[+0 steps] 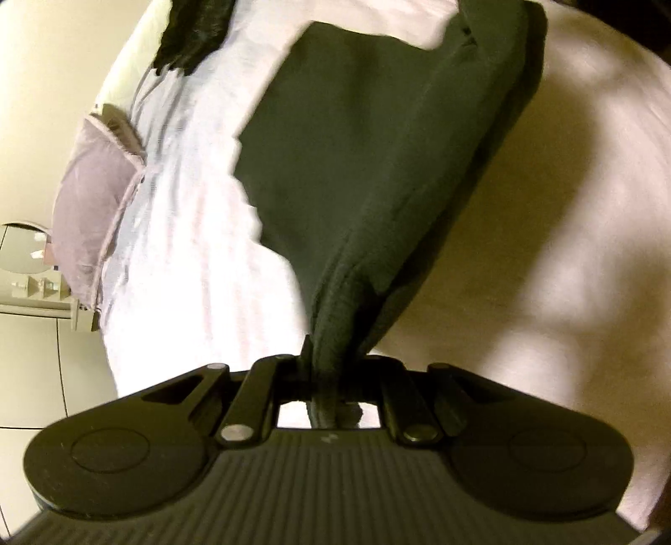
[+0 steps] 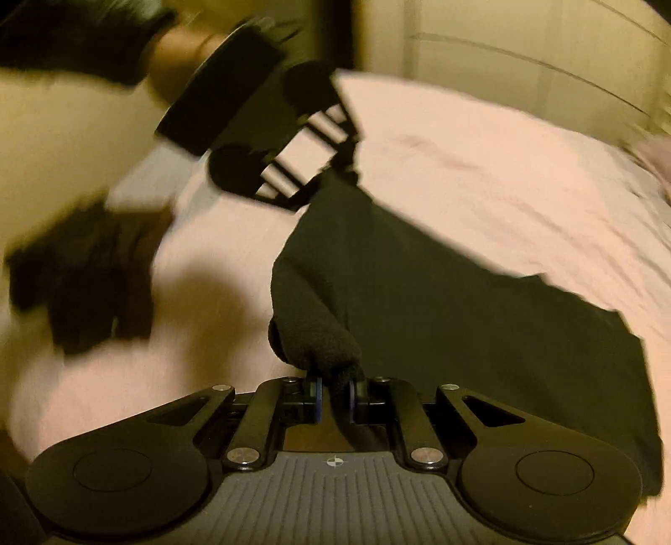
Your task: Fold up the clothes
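Note:
A dark green garment [image 1: 369,167] hangs stretched above a bed with a pale pink sheet [image 1: 188,251]. My left gripper [image 1: 331,377] is shut on one bunched edge of it. In the right wrist view the same dark garment [image 2: 440,302] spreads over the pink sheet [image 2: 482,167], and my right gripper [image 2: 335,398] is shut on a rolled corner of it. The left gripper [image 2: 339,167], held by a hand, appears at the upper left, gripping the garment's far corner. The picture is blurred by motion.
A mauve pillow [image 1: 96,209] lies at the left side of the bed. A second dark piece of clothing [image 2: 88,276] lies on the sheet at left, and another dark item [image 1: 193,33] sits at the bed's far end. Pale walls and a white shelf [image 1: 29,272] surround it.

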